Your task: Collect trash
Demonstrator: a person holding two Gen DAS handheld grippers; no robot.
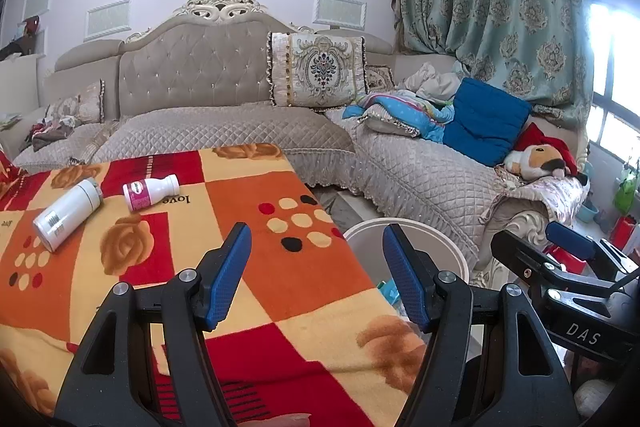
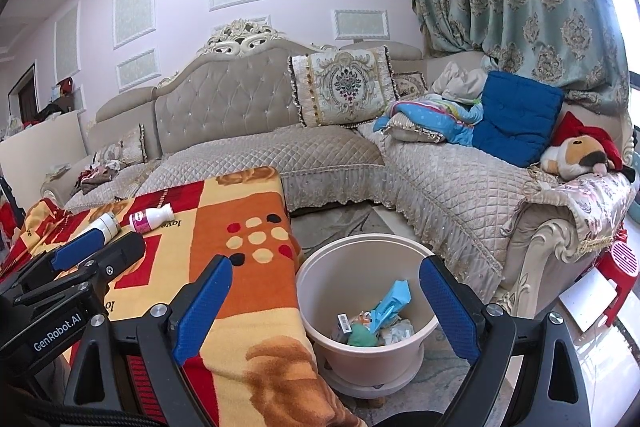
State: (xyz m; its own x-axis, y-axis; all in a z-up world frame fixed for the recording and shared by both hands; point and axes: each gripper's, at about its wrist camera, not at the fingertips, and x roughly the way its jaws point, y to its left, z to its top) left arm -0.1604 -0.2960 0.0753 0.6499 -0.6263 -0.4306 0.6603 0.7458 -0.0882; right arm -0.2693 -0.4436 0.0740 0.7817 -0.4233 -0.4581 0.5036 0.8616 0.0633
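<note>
Here my left hand-held gripper point(image 1: 316, 279) stands open with nothing between its blue pads, above the blanket-covered counter point(image 1: 248, 187). My right hand-held gripper point(image 2: 326, 303) spreads wide and empty over the pale bin point(image 2: 360, 247), which sits on the floor just beside the counter and already holds scraps of trash point(image 2: 374, 319). Two bottles lie on their sides on the blanket, well apart from both grippers: a white one point(image 1: 66, 213) and, near it, a smaller one with a pink label point(image 1: 150, 193). A sofa point(image 1: 224, 123) stands behind.
</note>
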